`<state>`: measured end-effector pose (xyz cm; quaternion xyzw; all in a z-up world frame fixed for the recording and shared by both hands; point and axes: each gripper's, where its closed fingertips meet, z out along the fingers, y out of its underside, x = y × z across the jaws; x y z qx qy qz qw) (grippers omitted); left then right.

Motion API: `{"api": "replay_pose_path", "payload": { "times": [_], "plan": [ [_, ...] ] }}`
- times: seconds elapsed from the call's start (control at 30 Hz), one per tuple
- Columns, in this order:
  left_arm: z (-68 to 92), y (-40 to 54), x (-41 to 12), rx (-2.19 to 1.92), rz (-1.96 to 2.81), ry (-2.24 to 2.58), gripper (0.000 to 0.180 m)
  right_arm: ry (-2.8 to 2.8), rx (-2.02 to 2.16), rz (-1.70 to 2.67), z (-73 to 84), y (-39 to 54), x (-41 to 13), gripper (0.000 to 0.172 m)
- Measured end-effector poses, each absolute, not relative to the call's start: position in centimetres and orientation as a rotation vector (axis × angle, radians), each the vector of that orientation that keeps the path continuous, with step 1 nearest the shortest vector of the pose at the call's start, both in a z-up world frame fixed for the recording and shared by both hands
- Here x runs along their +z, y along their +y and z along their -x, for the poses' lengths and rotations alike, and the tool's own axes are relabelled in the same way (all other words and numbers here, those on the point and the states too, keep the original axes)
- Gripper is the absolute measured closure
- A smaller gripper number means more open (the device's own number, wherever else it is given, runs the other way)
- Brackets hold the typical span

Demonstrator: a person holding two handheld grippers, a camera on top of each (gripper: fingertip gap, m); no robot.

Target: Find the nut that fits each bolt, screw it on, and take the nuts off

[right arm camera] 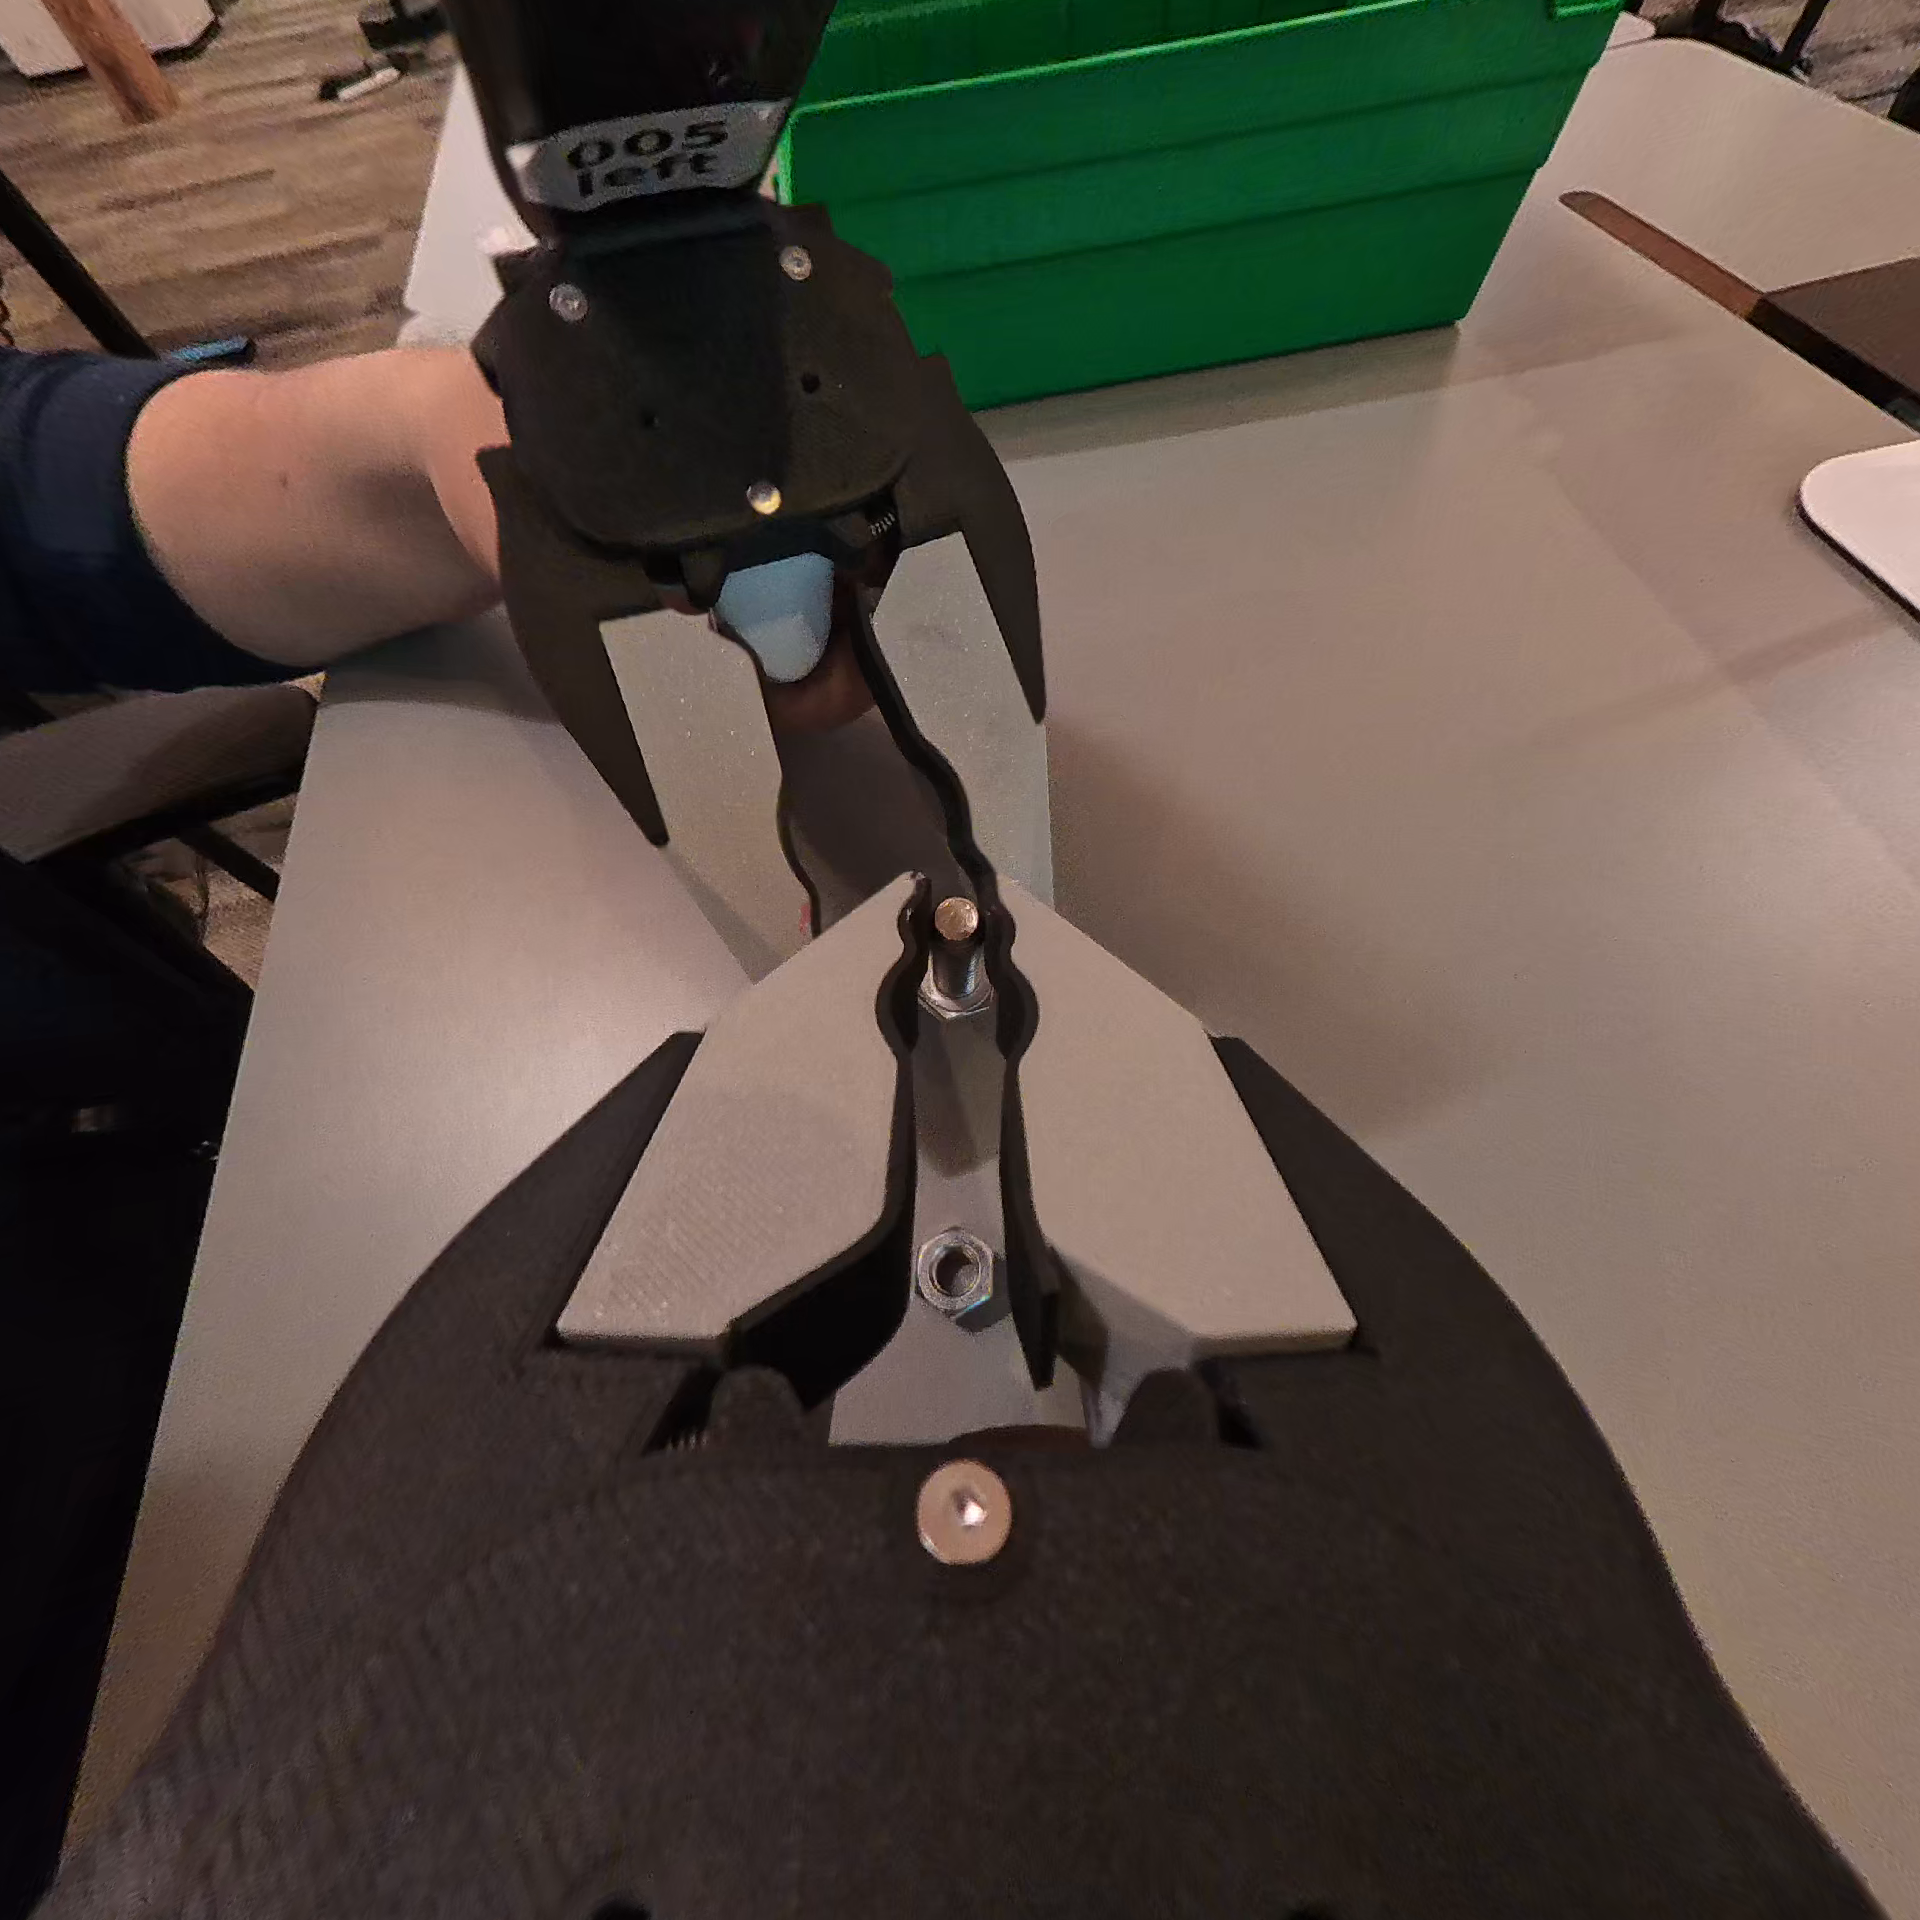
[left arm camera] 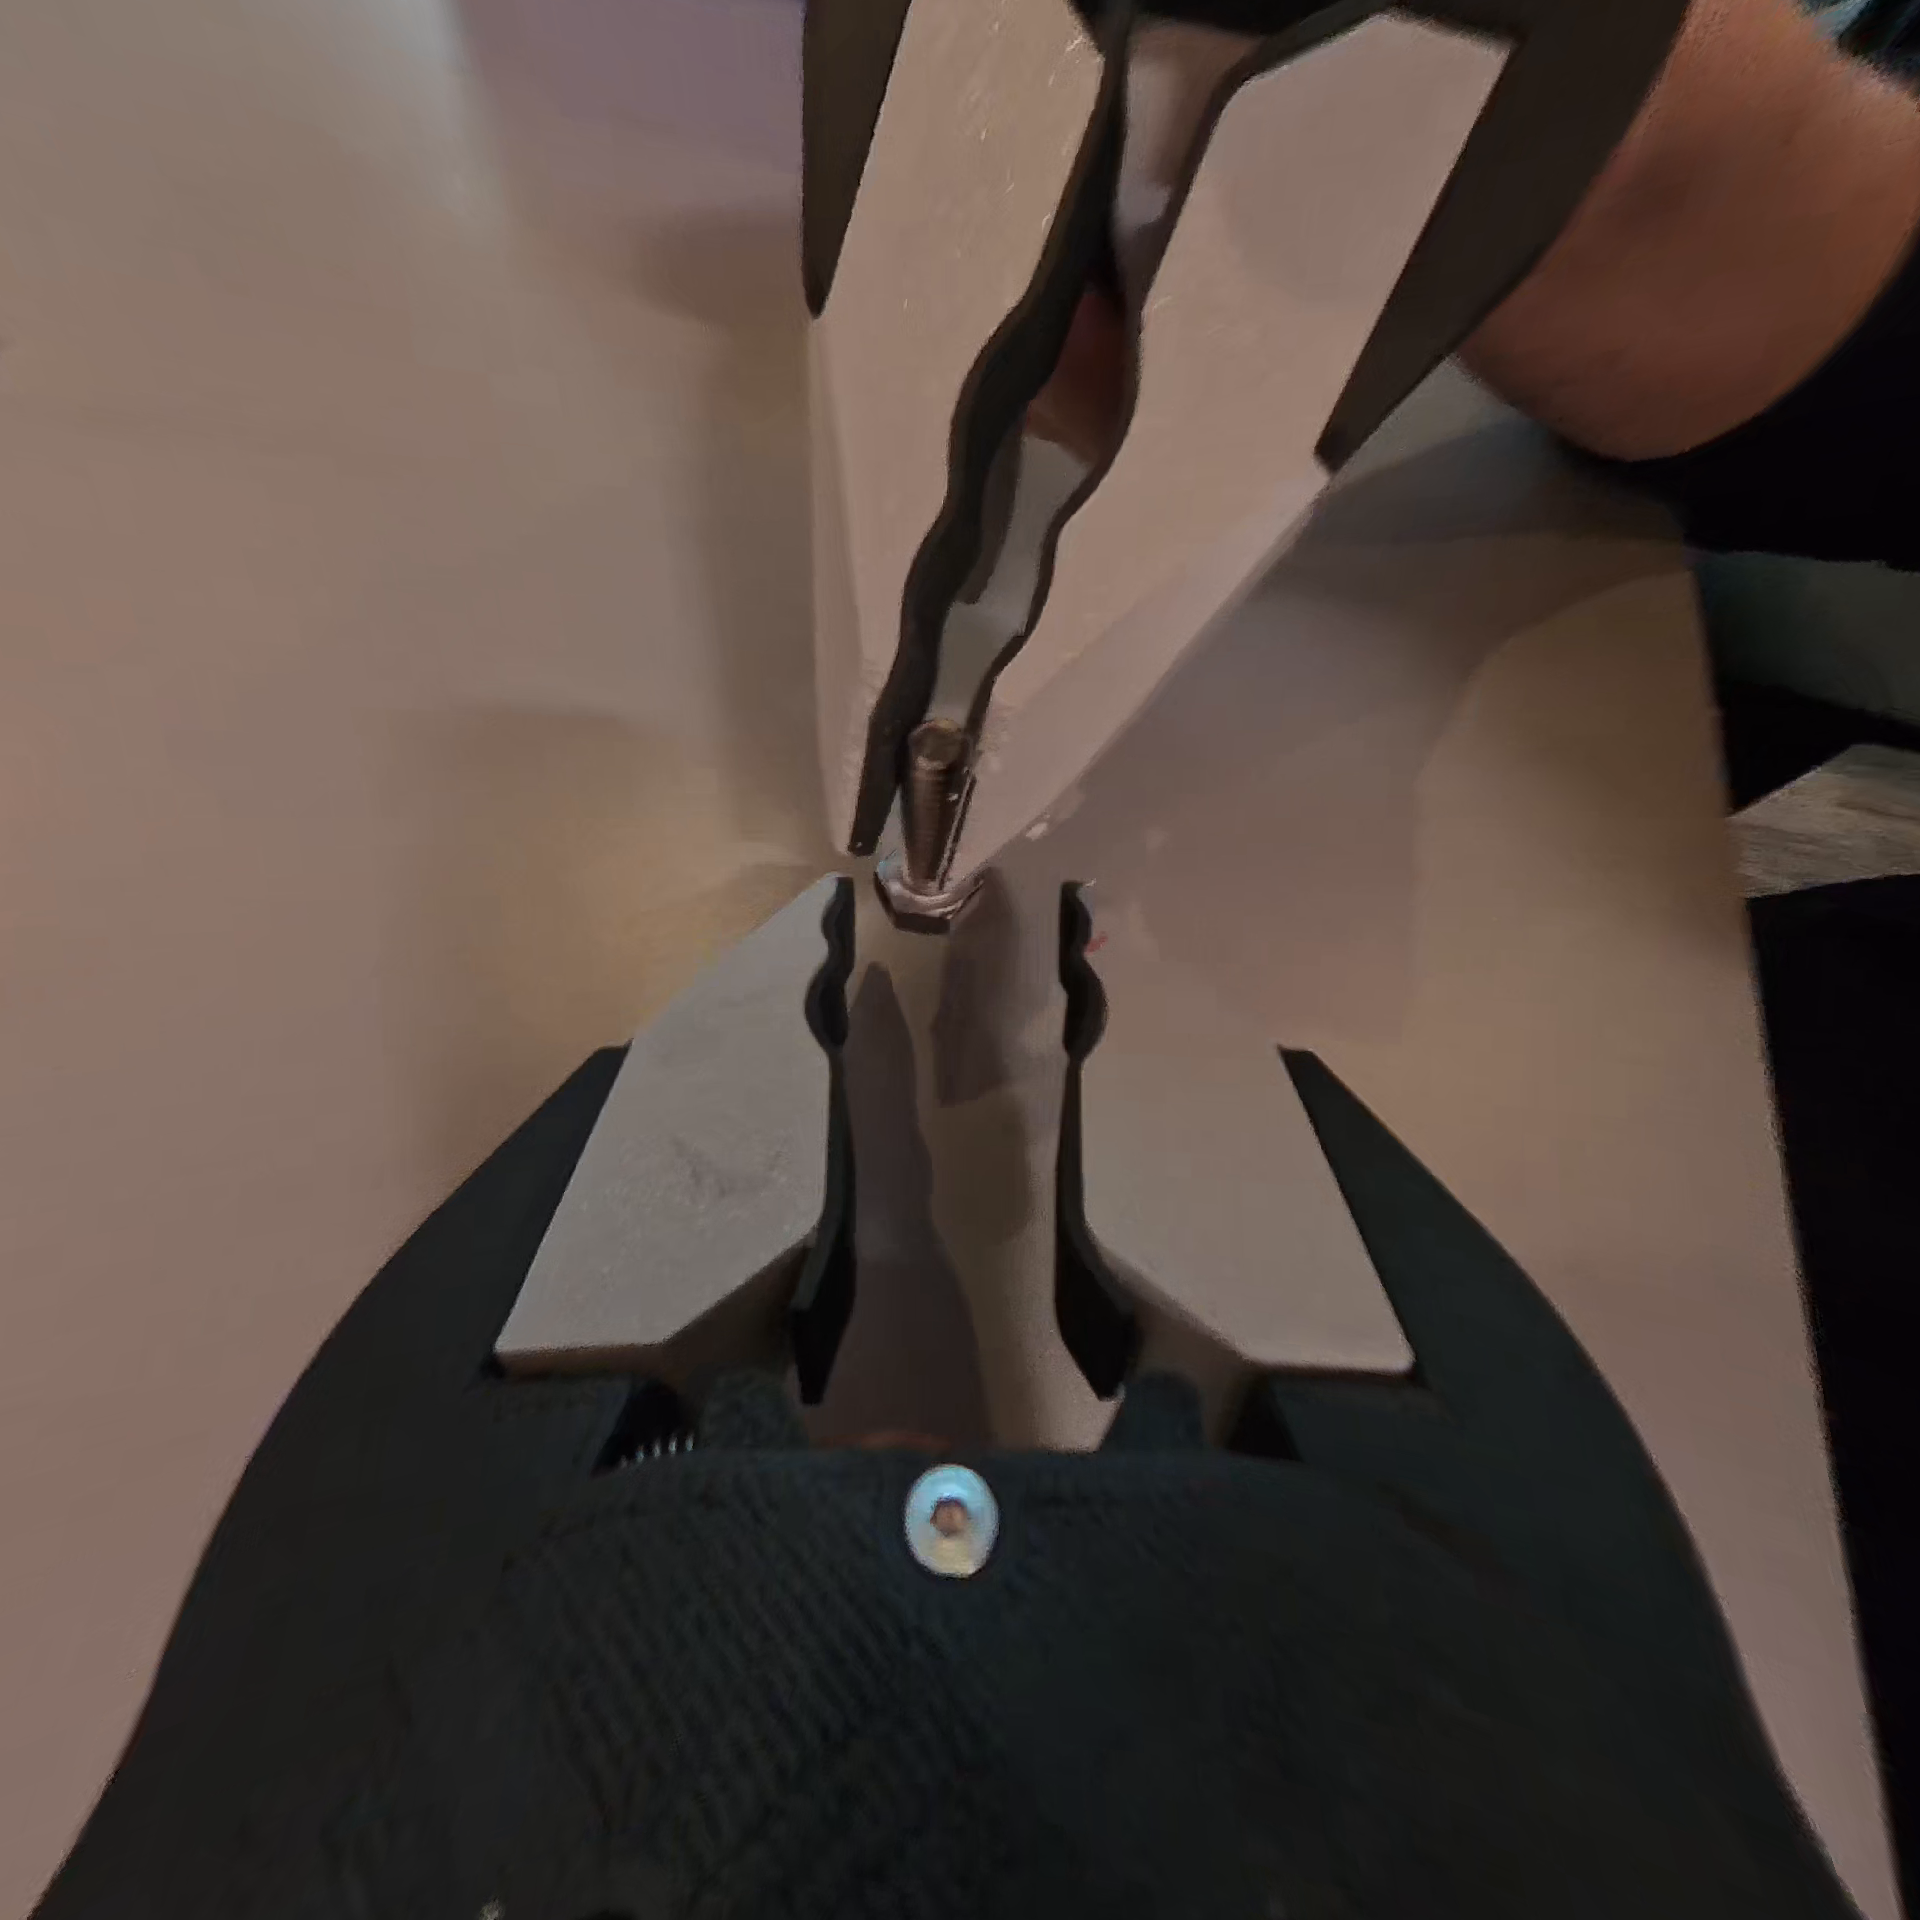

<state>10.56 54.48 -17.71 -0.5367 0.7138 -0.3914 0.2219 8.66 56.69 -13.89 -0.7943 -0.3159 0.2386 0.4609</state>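
Grey table, upright threaded bolt with steel hex nut.

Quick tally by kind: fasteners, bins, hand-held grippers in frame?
Bolts: 1, clamped in the right hand-held gripper
Nuts: 2, one on the bolt, one loose on the table
Green bins: 1
Hand-held grippers: 2, left open
Total: 6

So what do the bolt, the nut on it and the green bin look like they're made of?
Bolt: metal by the look, dull grey threads, brassy tip. Nut on it: bright silvery metal with shiny hex faces, probably plated steel. Green bin: likely moulded plastic, with uniform colour, ribbed walls and a soft sheen.
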Motion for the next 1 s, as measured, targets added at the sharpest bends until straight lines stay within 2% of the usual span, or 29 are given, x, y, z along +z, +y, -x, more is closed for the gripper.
{"api": "replay_pose_path", "payload": {
  "times": [0.07, 0.17, 0.37, 0.47, 0.57, 0.77, 0.9, 0.93, 0.97, 1.0],
  "plan": [
    [-10.6, 54.1, -17.1, -1.147, 1.476, 1.958, 0.146, -0.797, 0.602, 1.930, -8.5, 56.5, -13.6, 0.166],
    [-10.6, 54.1, -16.5, -1.180, 1.461, 1.935, 0.161, -0.801, 0.666, 1.878, -7.9, 56.1, -12.7, 0.166],
    [-10.5, 53.9, -16.6, -1.145, 1.420, 1.969, 0.163, -0.822, 0.665, 1.871, -7.9, 55.8, -12.6, 0.165],
    [-10.5, 54.5, -17.4, -1.102, 1.441, 1.976, 0.163, -0.776, 0.588, 1.906, -9.4, 56.1, -12.7, 0.145],
    [-10.6, 55.6, -18.1, -1.078, 1.476, 1.954, 0.163, -0.731, 0.465, 1.940, -12.2, 55.4, -12.8, 0.141],
    [-10.9, 56.2, -17.8, -1.093, 1.464, 1.919, 0.163, -0.812, 0.375, 2.134, -13.4, 52.0, -17.9, 0.135],
    [-11.0, 56.0, -17.3, -1.122, 1.435, 1.905, 0.163, -0.866, 0.331, 2.169, -12.8, 52.3, -19.8, 0.138],
    [-11.1, 55.9, -17.2, -1.135, 1.424, 1.901, 0.163, -0.873, 0.310, 2.183, -12.9, 52.5, -20.2, 0.142],
    [-11.1, 55.9, -17.0, -1.149, 1.413, 1.895, 0.163, -0.873, 0.331, 2.169, -12.6, 52.7, -20.1, 0.155],
    [-11.1, 55.9, -16.7, -1.163, 1.399, 1.887, 0.163, -0.888, 0.333, 2.169, -12.6, 52.8, -20.1, 0.158]
  ]
}}
